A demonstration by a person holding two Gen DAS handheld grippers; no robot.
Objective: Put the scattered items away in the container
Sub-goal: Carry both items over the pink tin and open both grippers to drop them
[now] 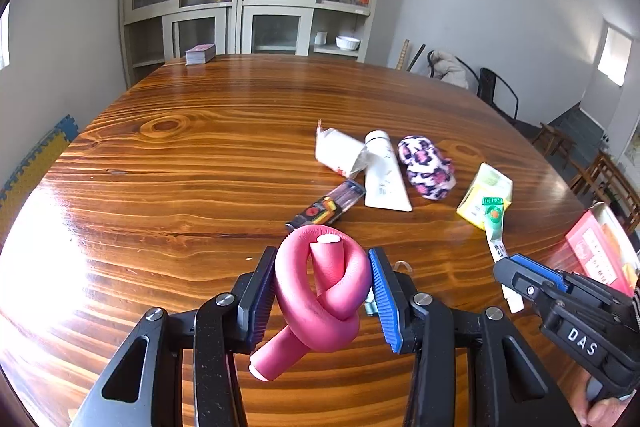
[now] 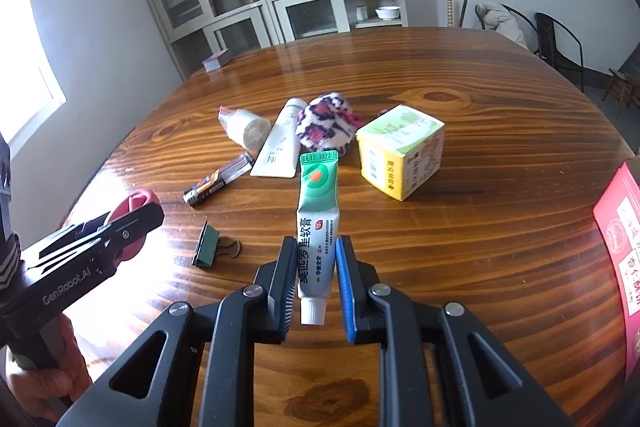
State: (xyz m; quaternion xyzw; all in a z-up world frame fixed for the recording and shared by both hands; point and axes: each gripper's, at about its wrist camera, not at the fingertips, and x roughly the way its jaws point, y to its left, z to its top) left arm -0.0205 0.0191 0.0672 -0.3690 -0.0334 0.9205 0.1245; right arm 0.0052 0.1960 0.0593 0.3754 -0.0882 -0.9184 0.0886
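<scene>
Here, my left gripper (image 1: 322,291) clamps a knotted pink foam roller (image 1: 324,287), held above the wooden table (image 1: 180,163). My right gripper (image 2: 316,275) pinches a green-and-white ointment tube (image 2: 318,219), cap toward me. At twelve o'clock lie a white tube (image 2: 280,143), fluffy pouch (image 2: 326,121) and yellow box (image 2: 400,151); the red container (image 2: 620,227) sits at three o'clock.

left tongs (image 1: 322,293) clamp pink knotted foam tube (image 1: 320,291) | right tongs (image 1: 505,271) grip ointment tube (image 1: 494,223)
</scene>
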